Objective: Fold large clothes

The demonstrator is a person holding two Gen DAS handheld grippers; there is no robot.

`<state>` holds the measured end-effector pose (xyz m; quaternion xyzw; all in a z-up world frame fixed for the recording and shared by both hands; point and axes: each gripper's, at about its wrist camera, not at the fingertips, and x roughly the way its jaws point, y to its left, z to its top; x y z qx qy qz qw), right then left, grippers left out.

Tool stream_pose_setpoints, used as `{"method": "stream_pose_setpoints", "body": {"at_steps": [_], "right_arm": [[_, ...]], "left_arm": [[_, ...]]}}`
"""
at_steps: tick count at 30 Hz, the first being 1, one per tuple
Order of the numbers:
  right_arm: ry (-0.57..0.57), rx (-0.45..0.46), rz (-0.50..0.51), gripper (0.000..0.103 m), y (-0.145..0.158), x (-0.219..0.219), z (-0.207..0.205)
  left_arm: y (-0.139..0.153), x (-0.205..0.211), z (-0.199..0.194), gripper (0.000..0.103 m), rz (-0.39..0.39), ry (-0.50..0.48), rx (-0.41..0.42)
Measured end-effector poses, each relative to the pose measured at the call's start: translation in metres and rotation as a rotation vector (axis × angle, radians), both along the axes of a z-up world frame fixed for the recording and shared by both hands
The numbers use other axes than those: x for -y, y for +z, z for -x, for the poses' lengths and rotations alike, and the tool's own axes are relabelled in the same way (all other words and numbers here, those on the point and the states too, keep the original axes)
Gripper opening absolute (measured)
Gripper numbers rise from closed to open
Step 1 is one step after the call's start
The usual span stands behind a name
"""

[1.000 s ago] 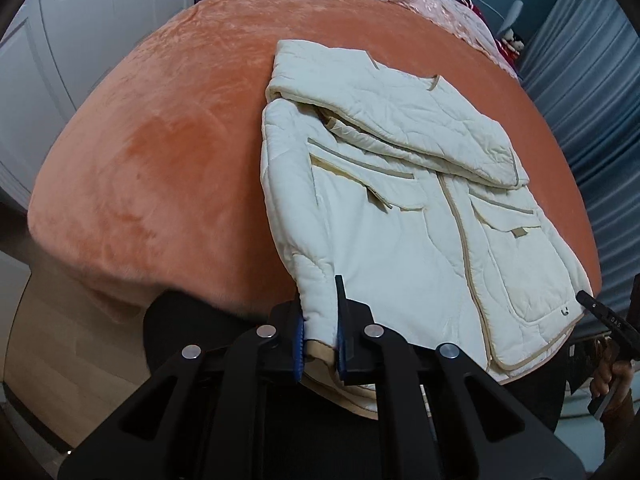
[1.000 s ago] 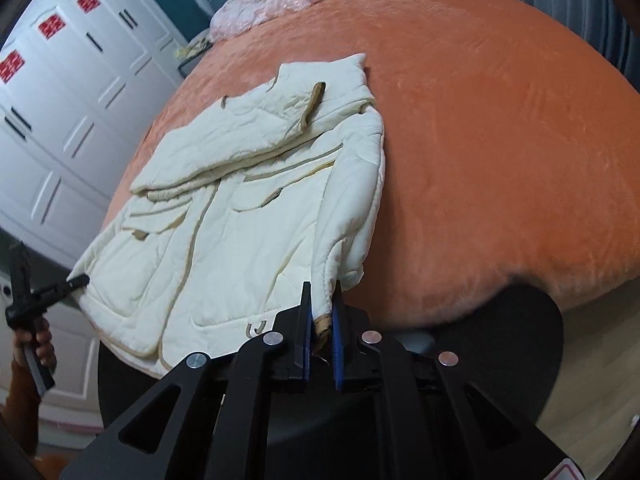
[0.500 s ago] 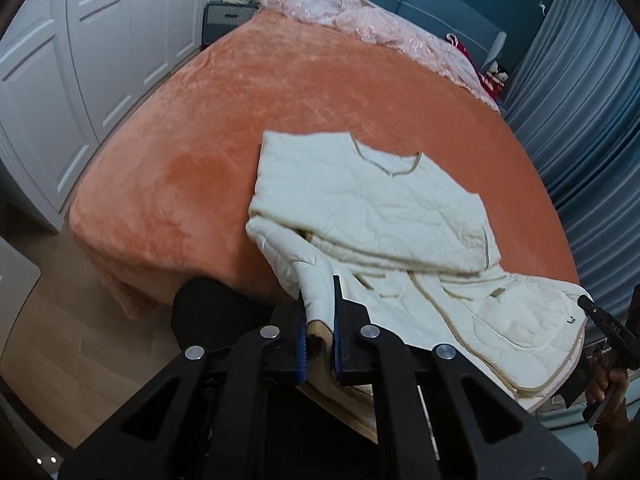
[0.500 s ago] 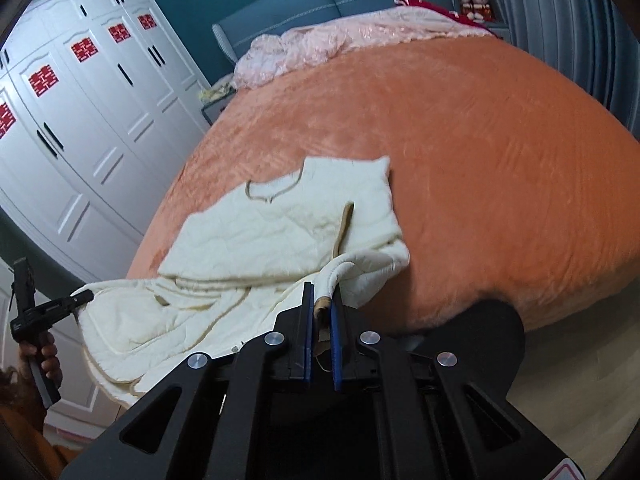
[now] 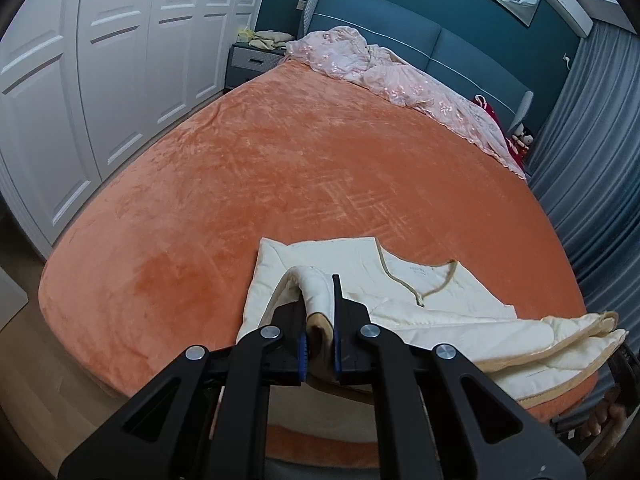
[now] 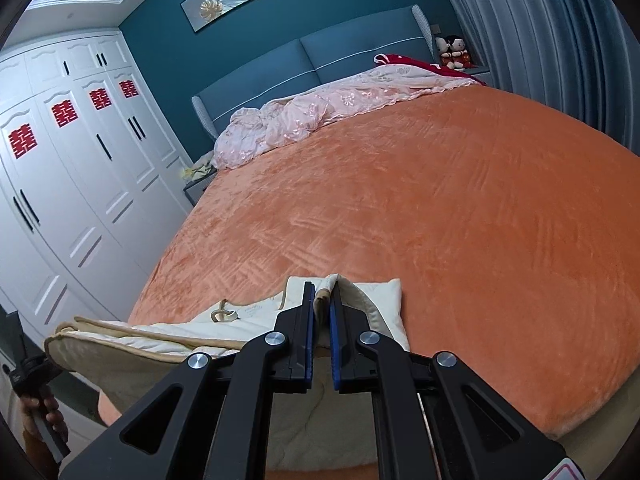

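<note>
Both claws, left claw [image 5: 319,332] and right claw [image 6: 321,330], stay clenched on the cream jacket's [image 5: 404,300] hem, now lifted over its collar half on the bed [image 5: 280,168]; fold midway.

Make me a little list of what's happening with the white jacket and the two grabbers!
garment: cream quilted jacket, tan trim, partly folded
where: near edge of the bed with orange blanket
left gripper: shut on the jacket's hem
right gripper: shut on the jacket's other hem corner
hem: lifted off the bed
far end of bed: crumpled pink quilt
side: white wardrobe
</note>
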<state>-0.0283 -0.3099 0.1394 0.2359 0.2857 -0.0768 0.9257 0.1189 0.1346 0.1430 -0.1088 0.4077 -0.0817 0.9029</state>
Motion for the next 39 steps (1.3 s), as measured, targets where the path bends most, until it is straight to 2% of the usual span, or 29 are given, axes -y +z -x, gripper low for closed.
{"method": "stream_pose_setpoints", "body": {"at_steps": [5, 10, 15, 23, 29, 31, 33, 36, 38, 39], "right_arm": [[-0.044, -0.027, -0.005, 0.006, -0.024, 0.009, -0.045], [-0.079, -0.066, 0.008, 0.006, -0.052, 0.012, -0.083], [-0.111, -0.098, -0.025, 0.006, -0.078, 0.022, -0.112], [-0.119, -0.182, 0.0, 0.006, -0.111, 0.023, -0.145], [-0.111, -0.229, -0.002, 0.007, -0.13, 0.027, -0.154], [-0.118, -0.223, -0.022, 0.01, -0.132, 0.032, -0.154], [-0.156, -0.175, -0.033, 0.018, -0.123, 0.037, -0.148], [-0.204, -0.092, -0.05, 0.019, -0.101, 0.048, -0.136], [-0.217, -0.051, -0.056, 0.019, -0.082, 0.055, -0.127], [-0.215, -0.035, -0.057, 0.019, -0.074, 0.057, -0.124]], "left_arm": [[-0.028, 0.026, -0.048, 0.008, -0.08, 0.021, -0.016], [-0.058, 0.036, -0.088, 0.008, -0.115, 0.056, -0.058], [-0.081, 0.048, -0.115, 0.008, -0.145, 0.069, -0.089], [-0.124, 0.061, -0.14, 0.009, -0.207, 0.084, -0.141], [-0.138, 0.062, -0.146, 0.012, -0.222, 0.081, -0.159], [-0.142, 0.06, -0.151, 0.012, -0.205, 0.083, -0.183], [-0.138, 0.056, -0.153, 0.013, -0.17, 0.085, -0.198], [-0.121, 0.048, -0.151, 0.02, -0.11, 0.091, -0.171], [-0.103, 0.044, -0.149, 0.036, -0.094, 0.091, -0.126], [-0.092, 0.044, -0.146, 0.044, -0.132, 0.114, -0.085]]}}
